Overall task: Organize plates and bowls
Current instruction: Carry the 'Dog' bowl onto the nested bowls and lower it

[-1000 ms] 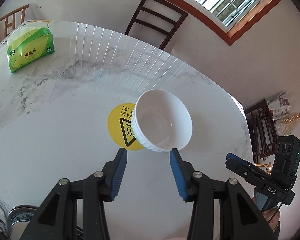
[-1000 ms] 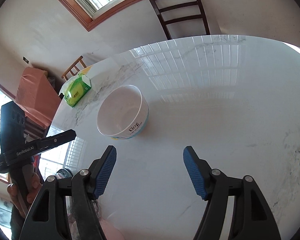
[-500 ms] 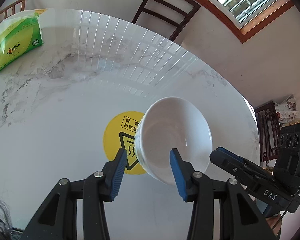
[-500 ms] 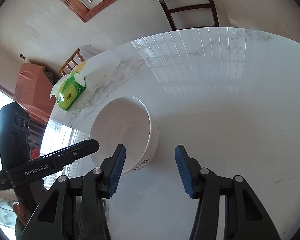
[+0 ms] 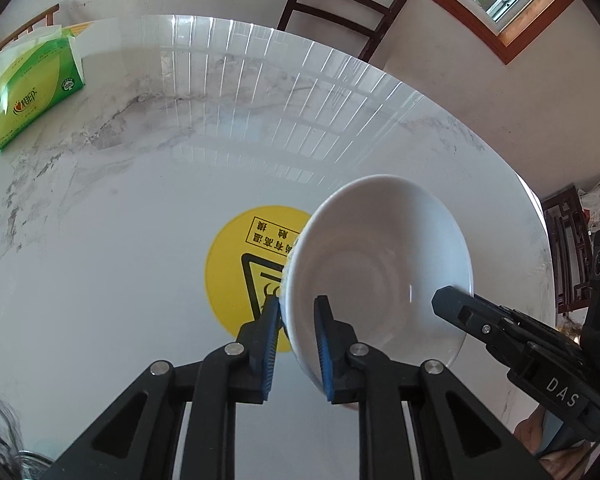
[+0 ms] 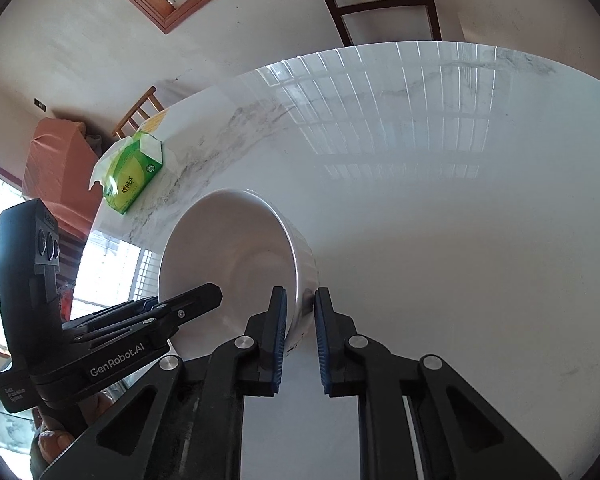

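Left gripper (image 5: 296,334): jaws narrowed onto the near-left rim of the bowl, one blue pad outside the wall, one inside.
Right gripper (image 6: 300,320): jaws narrowed onto the right wall of the same bowl, one pad inside, one outside against the ribbed face.
Bowl (image 5: 380,276): white, ribbed outer wall, smooth inside; nothing in it. It sits between the two grippers, pinched on both sides. Whether its base touches the table cannot be told.
Sticker (image 5: 244,268): yellow round warning label on the table, partly covered by the bowl's left edge.
Table (image 5: 100,240): white marble top with grey veins, reflecting the window bars.
Tissue pack (image 5: 28,92): green, at the far left of the table, well apart from the bowl.
Chair (image 5: 340,4): dark wood, beyond the far table edge.
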`<move>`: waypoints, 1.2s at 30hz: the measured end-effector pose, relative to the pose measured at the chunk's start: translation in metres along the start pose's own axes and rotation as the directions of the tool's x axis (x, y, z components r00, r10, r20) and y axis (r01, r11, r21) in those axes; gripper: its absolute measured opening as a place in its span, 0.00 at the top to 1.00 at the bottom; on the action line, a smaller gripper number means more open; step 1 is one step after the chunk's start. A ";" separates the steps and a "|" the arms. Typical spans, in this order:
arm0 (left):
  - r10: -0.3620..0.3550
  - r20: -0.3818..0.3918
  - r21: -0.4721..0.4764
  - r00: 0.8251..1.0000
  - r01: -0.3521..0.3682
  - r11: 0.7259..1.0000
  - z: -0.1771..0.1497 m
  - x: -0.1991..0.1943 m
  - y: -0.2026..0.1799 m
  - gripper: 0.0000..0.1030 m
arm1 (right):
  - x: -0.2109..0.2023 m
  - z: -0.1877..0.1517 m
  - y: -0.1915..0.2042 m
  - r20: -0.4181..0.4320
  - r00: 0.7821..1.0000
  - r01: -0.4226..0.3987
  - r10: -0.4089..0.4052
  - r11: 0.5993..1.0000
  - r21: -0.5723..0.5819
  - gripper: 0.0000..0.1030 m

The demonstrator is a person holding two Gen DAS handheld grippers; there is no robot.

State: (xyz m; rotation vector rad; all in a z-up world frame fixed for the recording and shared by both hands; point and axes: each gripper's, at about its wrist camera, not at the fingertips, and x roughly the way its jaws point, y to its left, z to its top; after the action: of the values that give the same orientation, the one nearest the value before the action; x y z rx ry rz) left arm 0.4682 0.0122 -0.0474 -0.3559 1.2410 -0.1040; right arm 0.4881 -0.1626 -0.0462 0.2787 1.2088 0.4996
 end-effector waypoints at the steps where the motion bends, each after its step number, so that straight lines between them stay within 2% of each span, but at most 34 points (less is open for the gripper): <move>1: -0.010 -0.002 0.002 1.000 0.010 1.000 -0.003 -0.005 -0.001 0.83 | -0.005 -0.003 -0.001 -0.001 1.000 -0.012 0.012 1.000 0.004 0.87; 14: -0.071 0.038 0.049 0.997 0.069 0.996 -0.076 -0.095 -0.035 0.82 | -0.099 -0.073 0.024 0.032 0.997 -0.071 0.071 0.997 -0.006 0.86; 16: -0.091 0.036 0.045 0.995 0.090 0.995 -0.093 -0.109 -0.036 0.82 | -0.113 -0.087 0.029 0.039 0.996 -0.076 0.076 0.997 -0.015 0.86; 20: -0.091 0.051 0.077 0.994 0.087 0.993 -0.128 -0.136 -0.041 0.82 | -0.137 -0.120 0.043 0.052 0.996 -0.066 0.069 0.997 -0.048 0.86; 28: -0.085 0.027 0.101 0.996 0.082 0.991 -0.190 -0.158 -0.038 0.82 | -0.155 -0.184 0.056 0.031 0.998 -0.053 0.056 0.996 -0.065 0.86; 36: -0.072 -0.026 0.083 0.997 0.074 0.994 -0.228 -0.151 -0.027 0.82 | -0.145 -0.220 0.063 -0.015 0.999 -0.035 0.034 0.997 -0.065 0.86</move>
State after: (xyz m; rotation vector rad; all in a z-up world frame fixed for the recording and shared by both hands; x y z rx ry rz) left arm 0.2081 -0.0197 0.0354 -0.3276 1.2424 -0.2225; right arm 0.2290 -0.1949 0.0267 0.2408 1.2001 0.5706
